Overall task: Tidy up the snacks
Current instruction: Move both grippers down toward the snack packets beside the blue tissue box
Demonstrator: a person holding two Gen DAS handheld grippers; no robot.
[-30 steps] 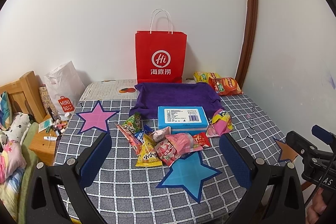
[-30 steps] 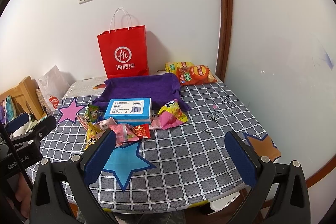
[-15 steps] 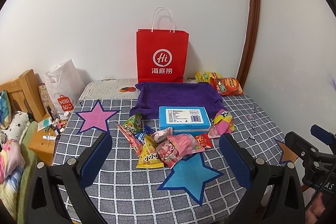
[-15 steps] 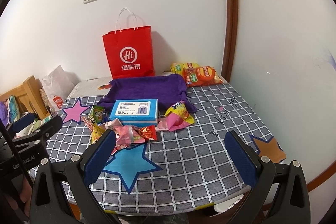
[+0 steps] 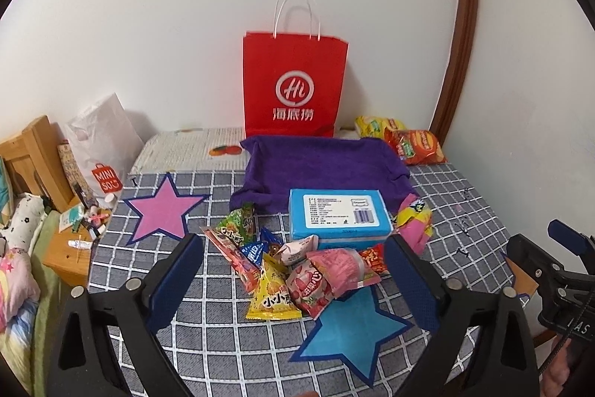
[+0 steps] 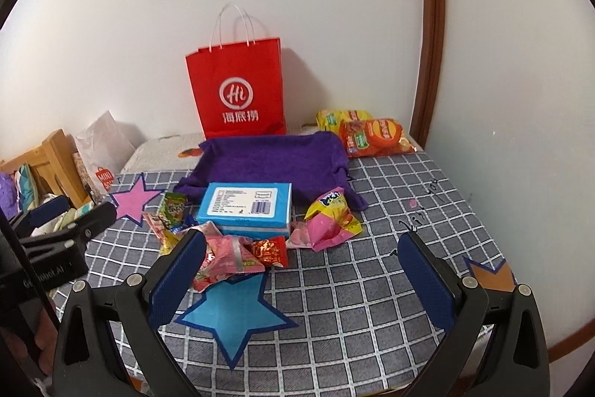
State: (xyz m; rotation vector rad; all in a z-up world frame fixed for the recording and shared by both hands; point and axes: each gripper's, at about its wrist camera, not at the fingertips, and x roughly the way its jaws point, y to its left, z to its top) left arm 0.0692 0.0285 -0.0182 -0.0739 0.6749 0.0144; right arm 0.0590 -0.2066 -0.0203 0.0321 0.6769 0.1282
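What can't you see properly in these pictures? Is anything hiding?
- Inside the red paper bag: both views, its own front wall hides it.
- Small print on the blue box label: too small, both views.
- Snack packets low in the pile: covered by upper packets.
- Table's near edge: cut off behind the gripper fingers.

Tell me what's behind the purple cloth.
Behind the purple cloth a red paper bag stands upright against the wall. The cloth's raised edge covers the bag's bottom; the bag's inside cannot be seen.
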